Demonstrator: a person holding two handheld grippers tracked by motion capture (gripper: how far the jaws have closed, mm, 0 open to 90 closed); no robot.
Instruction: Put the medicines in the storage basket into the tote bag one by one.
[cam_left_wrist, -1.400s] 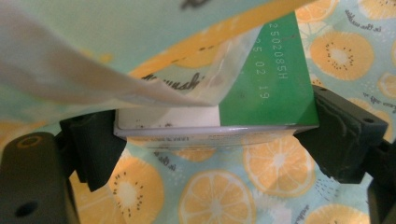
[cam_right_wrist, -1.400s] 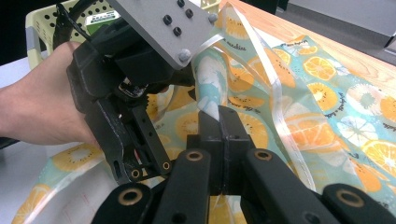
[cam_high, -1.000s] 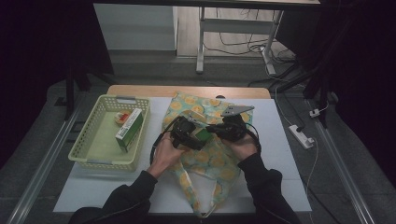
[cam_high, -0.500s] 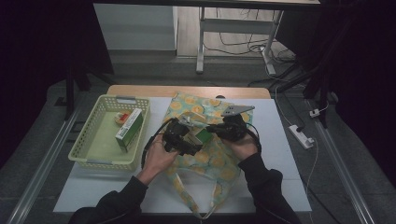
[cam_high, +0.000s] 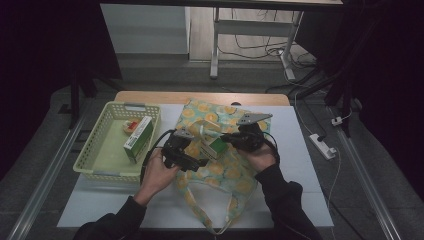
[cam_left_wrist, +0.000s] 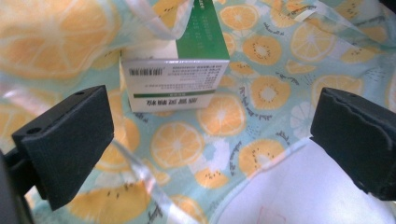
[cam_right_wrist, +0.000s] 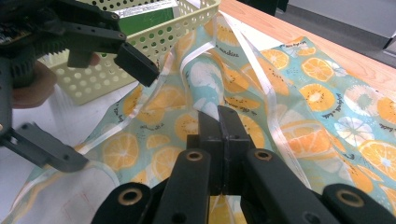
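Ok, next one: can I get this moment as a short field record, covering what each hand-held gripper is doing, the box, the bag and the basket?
left hand-held gripper: open, its jaws have just been opening; nothing between them
right hand-held gripper: shut on the fruit-print bag
fruit-print bag: lies flat on the white table top, right of the basket
green and white box: on the bag, ahead of the left jaws, free of them
basket: pale green, at the table's left; holds another green and white box

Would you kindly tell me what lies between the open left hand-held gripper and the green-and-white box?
Only the fruit-print bag lies there: in the left gripper view, the box rests just beyond the left hand-held gripper, whose jaws have just been opening, nothing between them.
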